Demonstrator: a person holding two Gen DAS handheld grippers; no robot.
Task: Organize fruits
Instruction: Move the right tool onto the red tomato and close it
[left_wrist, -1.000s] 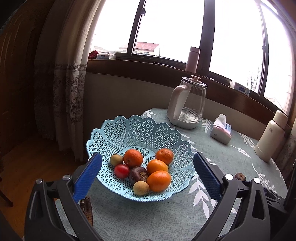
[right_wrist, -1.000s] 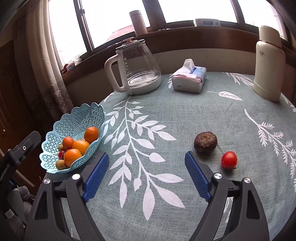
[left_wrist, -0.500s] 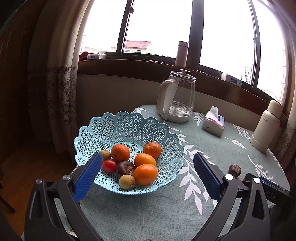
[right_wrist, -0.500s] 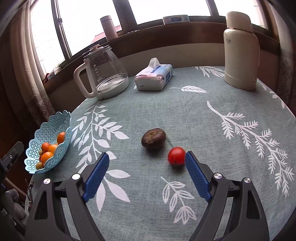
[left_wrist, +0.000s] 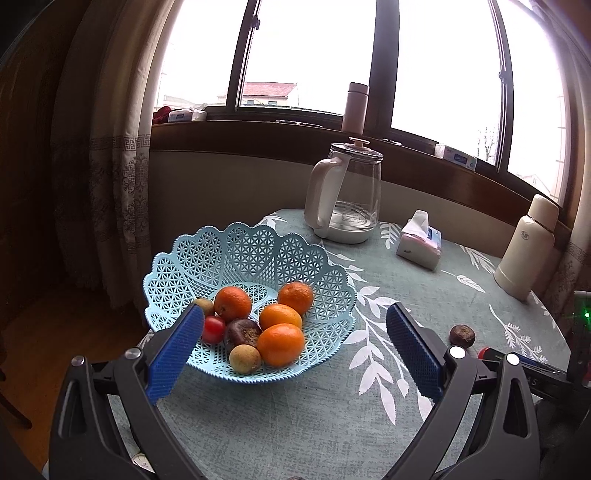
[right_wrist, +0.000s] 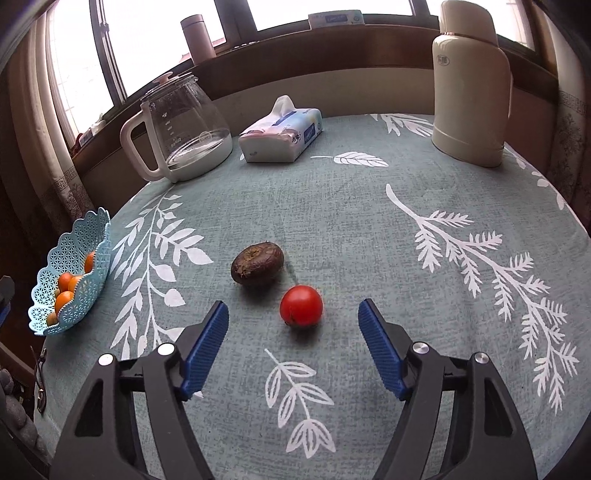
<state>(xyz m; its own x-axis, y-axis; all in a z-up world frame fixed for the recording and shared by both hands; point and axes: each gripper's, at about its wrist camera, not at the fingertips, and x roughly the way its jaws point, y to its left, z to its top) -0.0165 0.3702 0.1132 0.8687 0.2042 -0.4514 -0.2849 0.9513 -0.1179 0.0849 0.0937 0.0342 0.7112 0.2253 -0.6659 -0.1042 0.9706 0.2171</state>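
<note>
Basket: the blue lattice basket (left_wrist: 207, 266) sits at centre left of the left wrist view, at the near edge of the worktop (right_wrist: 351, 206); it holds several oranges (left_wrist: 280, 343), a small red fruit and other small fruit, so it looks like the collecting place.
Loose fruit: a red tomato (right_wrist: 301, 305) and a dark brown fruit (right_wrist: 257, 263) lie just beside each other at the centre of the right wrist view, well apart from the basket (right_wrist: 70, 284) at that frame's left edge.
Right gripper: the right gripper (right_wrist: 291, 336) hovers low with fingers spread wide and empty, the tomato lined up between them, likely as the next pick.
Left gripper: the left gripper (left_wrist: 295, 349) is also released and empty, framing the basket; it may be waiting to steady it, though the fisheye view makes its height hard to judge.
Background: kettle (right_wrist: 181, 129), tissue pack (right_wrist: 280, 134) and flask (right_wrist: 471, 85) stand at the upper part, clear of the work.
Change: compared with half a second ago, the tomato sits larger and more central between the right fingers, and the basket has slid right in the left view.
</note>
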